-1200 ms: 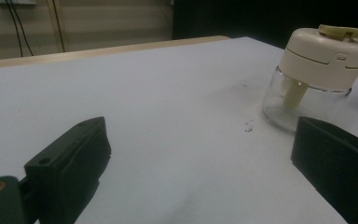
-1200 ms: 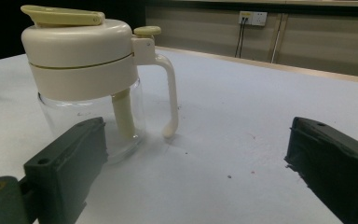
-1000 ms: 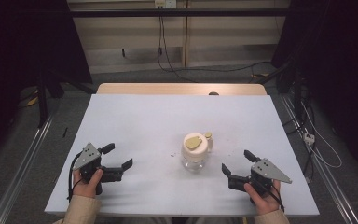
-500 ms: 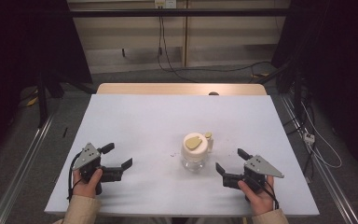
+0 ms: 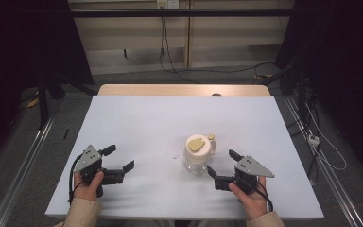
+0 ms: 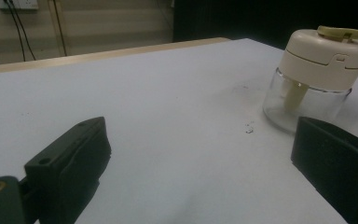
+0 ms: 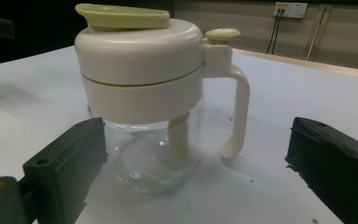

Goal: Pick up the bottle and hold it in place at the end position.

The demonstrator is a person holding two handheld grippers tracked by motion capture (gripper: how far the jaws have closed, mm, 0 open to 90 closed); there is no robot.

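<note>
Standing upright right of centre on the white table (image 5: 137, 123), well inside every edge, the jar (image 5: 198, 155) has bare surface all around. Right gripper (image 5: 220, 166), jaws spread, sits just beside its base, not touching. Left gripper (image 5: 120, 158), also spread, rests well apart near the front-left edge.

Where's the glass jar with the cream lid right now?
In the high view, the jar stands right of the table's centre, just ahead of the open right gripper.
</note>
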